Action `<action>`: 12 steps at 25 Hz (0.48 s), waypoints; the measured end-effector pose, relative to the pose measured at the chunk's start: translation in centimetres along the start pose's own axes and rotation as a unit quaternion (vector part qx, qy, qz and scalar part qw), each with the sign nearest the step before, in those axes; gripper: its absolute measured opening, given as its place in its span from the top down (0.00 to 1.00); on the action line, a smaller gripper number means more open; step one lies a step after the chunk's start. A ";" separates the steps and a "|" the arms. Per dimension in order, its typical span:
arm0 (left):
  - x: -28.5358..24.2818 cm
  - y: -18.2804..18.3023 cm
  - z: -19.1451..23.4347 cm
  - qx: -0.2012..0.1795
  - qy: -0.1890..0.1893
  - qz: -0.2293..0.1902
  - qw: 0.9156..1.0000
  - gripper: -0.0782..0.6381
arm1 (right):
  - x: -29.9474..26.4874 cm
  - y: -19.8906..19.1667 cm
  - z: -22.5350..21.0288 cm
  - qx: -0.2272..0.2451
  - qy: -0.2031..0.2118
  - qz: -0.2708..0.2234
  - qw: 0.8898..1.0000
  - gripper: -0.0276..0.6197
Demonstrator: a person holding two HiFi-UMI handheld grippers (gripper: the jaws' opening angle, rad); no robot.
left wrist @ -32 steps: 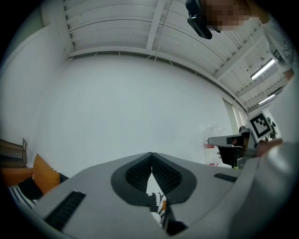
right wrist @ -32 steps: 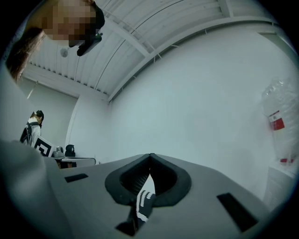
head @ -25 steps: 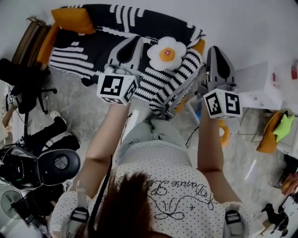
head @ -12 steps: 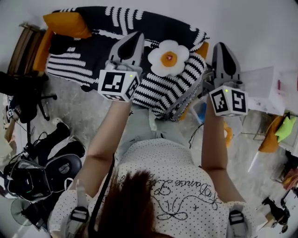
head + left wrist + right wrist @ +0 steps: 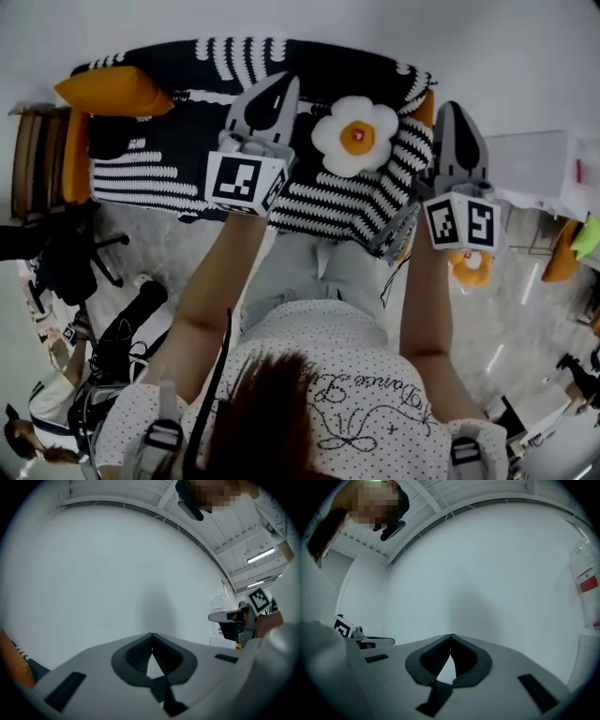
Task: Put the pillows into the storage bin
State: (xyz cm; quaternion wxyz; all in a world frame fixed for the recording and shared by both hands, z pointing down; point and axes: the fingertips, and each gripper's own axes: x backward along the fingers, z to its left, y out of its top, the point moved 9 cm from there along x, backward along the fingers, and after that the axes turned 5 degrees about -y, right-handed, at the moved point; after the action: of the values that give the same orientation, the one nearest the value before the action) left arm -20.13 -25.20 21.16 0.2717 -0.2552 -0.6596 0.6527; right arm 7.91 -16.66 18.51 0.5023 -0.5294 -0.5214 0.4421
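Observation:
A white flower-shaped pillow [image 5: 356,137] with an orange centre lies on a sofa under a black-and-white striped throw [image 5: 178,164]. An orange pillow [image 5: 114,91] rests at the sofa's left end. My left gripper [image 5: 285,82] hangs shut over the sofa, just left of the flower pillow, with nothing in it. To the right of that pillow my right gripper [image 5: 456,111] is also shut and empty. Each gripper view shows closed jaws, the left gripper [image 5: 151,635] and the right gripper [image 5: 450,636], against a bare white wall. No storage bin is in sight.
A wooden rack [image 5: 36,169] stands left of the sofa, with a dark chair [image 5: 66,262] and bags on the floor. A white table [image 5: 539,169] with items is at the right. An orange-and-white object [image 5: 469,264] lies on the floor below the right gripper.
Both grippers have moved forward toward the wall over the sofa, still shut. The sofa and flower pillow have shifted down and right in the head view.

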 end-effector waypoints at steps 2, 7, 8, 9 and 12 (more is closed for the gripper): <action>-1.1 -1.4 1.0 0.010 -0.005 0.007 1.000 0.89 | -0.6 -1.3 0.1 -0.001 -0.010 0.014 1.000 0.94; -4.3 -5.9 2.3 0.042 0.000 0.026 0.999 0.89 | -3.1 -6.7 -2.0 -0.005 -0.018 0.065 0.998 0.93; -4.7 -6.7 2.3 0.046 0.003 0.031 0.998 0.89 | -3.5 -7.8 -2.5 -0.007 -0.017 0.076 0.997 0.92; -5.1 -7.5 2.4 0.049 0.007 0.035 0.998 0.89 | -3.9 -8.9 -3.0 -0.009 -0.016 0.088 0.996 0.92; -6.2 -10.1 2.5 0.056 0.023 0.046 0.997 0.89 | -4.9 -12.5 -4.4 -0.016 -0.008 0.116 0.993 0.91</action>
State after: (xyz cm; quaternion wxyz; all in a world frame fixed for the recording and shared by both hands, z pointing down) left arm -17.20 -31.49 31.11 0.2705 -0.2842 -0.6030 0.6946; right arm 10.66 -22.45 31.08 0.4351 -0.5905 -0.4676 0.4933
